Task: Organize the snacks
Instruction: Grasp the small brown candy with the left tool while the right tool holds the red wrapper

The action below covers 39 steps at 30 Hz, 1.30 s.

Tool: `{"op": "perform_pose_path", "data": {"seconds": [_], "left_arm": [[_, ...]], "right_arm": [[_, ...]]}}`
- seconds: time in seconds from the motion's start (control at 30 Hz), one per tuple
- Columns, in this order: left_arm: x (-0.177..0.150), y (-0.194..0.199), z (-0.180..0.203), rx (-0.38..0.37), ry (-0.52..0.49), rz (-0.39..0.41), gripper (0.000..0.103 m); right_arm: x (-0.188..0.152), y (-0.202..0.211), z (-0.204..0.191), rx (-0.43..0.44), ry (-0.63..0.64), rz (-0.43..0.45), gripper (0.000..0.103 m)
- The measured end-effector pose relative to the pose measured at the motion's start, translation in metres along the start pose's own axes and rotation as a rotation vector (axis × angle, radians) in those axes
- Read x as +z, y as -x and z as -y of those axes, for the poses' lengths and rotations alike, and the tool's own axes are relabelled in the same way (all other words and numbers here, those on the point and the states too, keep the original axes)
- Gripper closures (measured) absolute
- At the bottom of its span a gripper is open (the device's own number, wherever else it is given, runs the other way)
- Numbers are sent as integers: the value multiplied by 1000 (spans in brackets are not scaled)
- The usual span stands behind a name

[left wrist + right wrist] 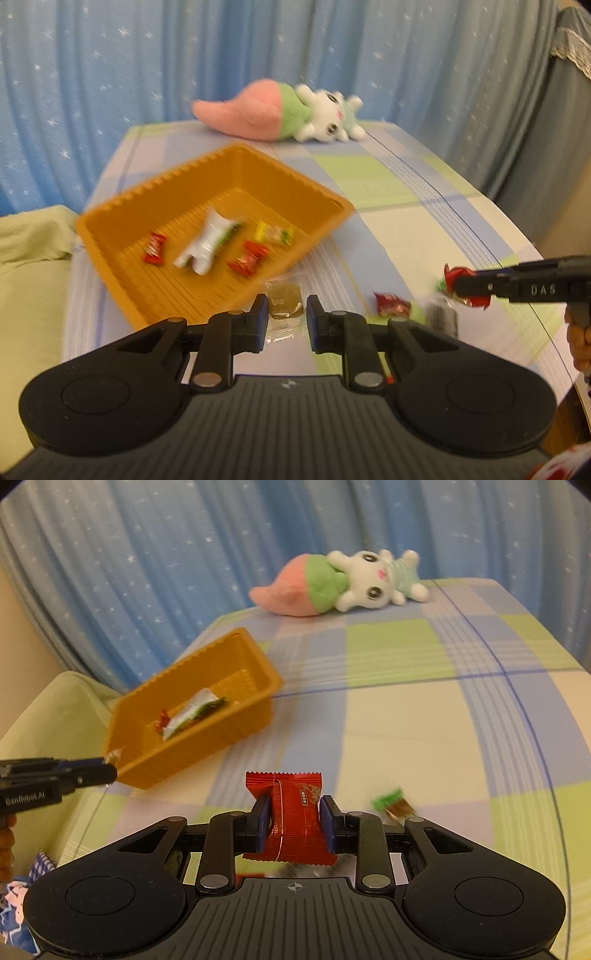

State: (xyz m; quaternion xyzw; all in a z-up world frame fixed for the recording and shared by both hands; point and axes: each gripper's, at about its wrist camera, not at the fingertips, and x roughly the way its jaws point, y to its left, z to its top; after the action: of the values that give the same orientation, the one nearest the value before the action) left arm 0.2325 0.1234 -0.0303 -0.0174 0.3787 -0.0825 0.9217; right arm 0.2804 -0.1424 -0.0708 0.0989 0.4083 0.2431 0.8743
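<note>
Checked cloth (406, 720) covers the table I am working over, and both views are smeared, so small print is lost to me. Nearest, the left gripper (287, 301) pinches a brown candy (284, 308) in a clear wrapper, its jaws nearly together. I judge it light and slippery, the film likely to slide, so a hold on the block itself beats one on the loose wrapper. The right gripper (294, 803) is pressed onto a red packet (291, 834) across its waist. The foil has crumpled there, which tells me it is soft and weightless, and the middle is the right place to take it. Its lower edge is hidden behind the gripper body. At 3 o'clock from the left gripper lie a red candy (391, 304) and a dark packet (441, 314) too blurred to name. At 2 o'clock from the right gripper lies a green packet (393, 805), partly cut off by a finger. Further, at 10 o'clock, the orange tray (110, 229) holds a white sachet (207, 243) and some small sweets. From the right view its wall hides most of them. Beyond lie a plush toy (280, 110) and a blue curtain (110, 74).
</note>
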Motion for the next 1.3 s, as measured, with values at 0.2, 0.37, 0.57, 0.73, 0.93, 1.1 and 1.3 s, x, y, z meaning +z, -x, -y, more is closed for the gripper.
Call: {"op": "perform_pose_path", "data": {"seconds": [0.2, 0.37, 0.57, 0.73, 0.93, 1.1, 1.3], "left_arm": [[12, -7, -32, 75, 40, -2, 83], [20, -25, -57, 133, 74, -48, 83], [25, -46, -77, 148, 93, -79, 83], [30, -63, -88, 141, 108, -109, 83], [34, -81, -97, 126, 105, -151, 83], [36, -89, -104, 94, 109, -172, 82], [41, -89, -110, 71, 96, -164, 82]], "right_arm": [[17, -16, -21, 44, 37, 12, 73], [33, -29, -39, 69, 69, 25, 73], [50, -46, -57, 84, 91, 34, 73], [58, -58, -68, 84, 100, 34, 73], [68, -71, -78, 77, 96, 33, 73], [78, -83, -85, 71, 94, 37, 73], [88, -96, -94, 58, 86, 46, 73]]}}
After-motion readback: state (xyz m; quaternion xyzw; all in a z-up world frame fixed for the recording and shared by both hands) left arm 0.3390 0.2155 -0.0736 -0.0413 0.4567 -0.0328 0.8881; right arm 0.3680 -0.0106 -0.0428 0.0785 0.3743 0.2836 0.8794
